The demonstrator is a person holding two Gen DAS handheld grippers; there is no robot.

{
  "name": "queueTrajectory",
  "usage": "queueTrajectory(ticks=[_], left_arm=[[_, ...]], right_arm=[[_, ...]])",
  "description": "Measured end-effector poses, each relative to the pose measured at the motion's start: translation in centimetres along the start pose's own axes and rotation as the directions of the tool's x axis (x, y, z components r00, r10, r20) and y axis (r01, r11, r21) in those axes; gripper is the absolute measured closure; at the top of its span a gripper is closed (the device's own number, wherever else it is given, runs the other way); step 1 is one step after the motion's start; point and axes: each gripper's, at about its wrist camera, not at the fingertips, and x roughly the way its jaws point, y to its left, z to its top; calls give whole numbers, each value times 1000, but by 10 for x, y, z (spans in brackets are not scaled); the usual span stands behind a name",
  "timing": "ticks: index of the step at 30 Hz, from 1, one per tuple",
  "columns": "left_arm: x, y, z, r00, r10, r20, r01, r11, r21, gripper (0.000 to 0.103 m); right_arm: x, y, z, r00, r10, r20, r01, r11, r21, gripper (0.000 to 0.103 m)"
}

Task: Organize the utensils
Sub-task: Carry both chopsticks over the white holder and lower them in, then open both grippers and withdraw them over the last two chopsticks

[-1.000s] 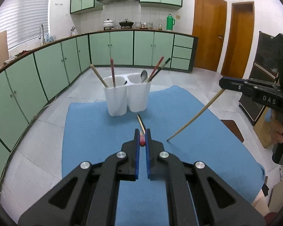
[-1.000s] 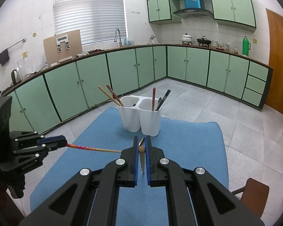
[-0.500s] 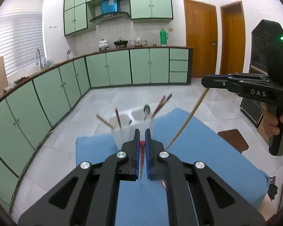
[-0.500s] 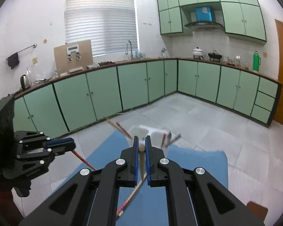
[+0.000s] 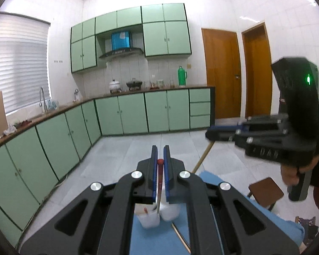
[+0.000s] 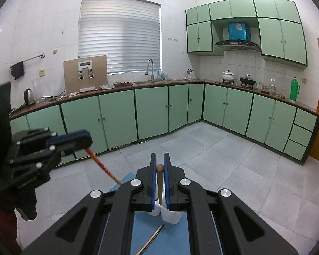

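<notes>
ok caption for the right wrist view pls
Right gripper shut on a wooden chopstick above the white utensil holder; left gripper holds a red chopstick.

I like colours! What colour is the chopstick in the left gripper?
Red chopstick, clearest in the right wrist view.

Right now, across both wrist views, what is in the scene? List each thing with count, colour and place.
Chopstick: one, red-topped, clamped in the left hand-held gripper.
Chopstick: one, plain wood, clamped in the right hand-held gripper.
Chopstick: one, wood, lying on the cloth.
Utensil holder: one, white, two cups, on the cloth.
Cloth: one, blue, under the holder.
Stool: one, brown, right of the cloth.
Cabinets: green, along the walls.
Left hand-held gripper: black, blue pads, shut.
Right hand-held gripper: black, blue pads, shut.
</notes>
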Motion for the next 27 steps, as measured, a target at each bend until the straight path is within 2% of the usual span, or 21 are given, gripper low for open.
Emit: queueTrajectory(ticks=[3,6,15,20,22,23,24,25,27], left_arm=[[22,1,5,1000,18,4,-18,1000,13,99],[43,6,-3,1000,9,-21,-9,1000,-12,99],[109,35,-58,991,1,-130,-18,992,-129,98],[131,44,-79,982,-20,-188,-12,986,-167,97],[129,48,-83,981,-20,-193,-17,982,-186,96],[126,50,-84,982,-18,-191,-19,981,-191,95],[122,50,-83,982,-16,-186,-21,981,-194,88],[114,50,-83,984,-6,-178,-30,980,-197,78],[95,50,-84,988,4,-151,-35,979,-203,71]], right_arm=[[16,-3,3,1000,-25,-11,25,1000,-11,97],[38,-9,-2,998,-36,-43,36,999,3,97],[90,-25,-36,989,-41,-144,50,997,66,96],[101,-28,-51,982,-40,-186,56,995,84,95],[95,-30,-54,983,-51,-179,68,994,90,89],[91,-32,-54,984,-56,-171,73,993,92,82],[85,-33,-55,985,-66,-160,82,992,96,77],[79,-34,-56,986,-74,-151,90,991,99,76],[65,-36,-60,987,-89,-136,104,989,107,71]])
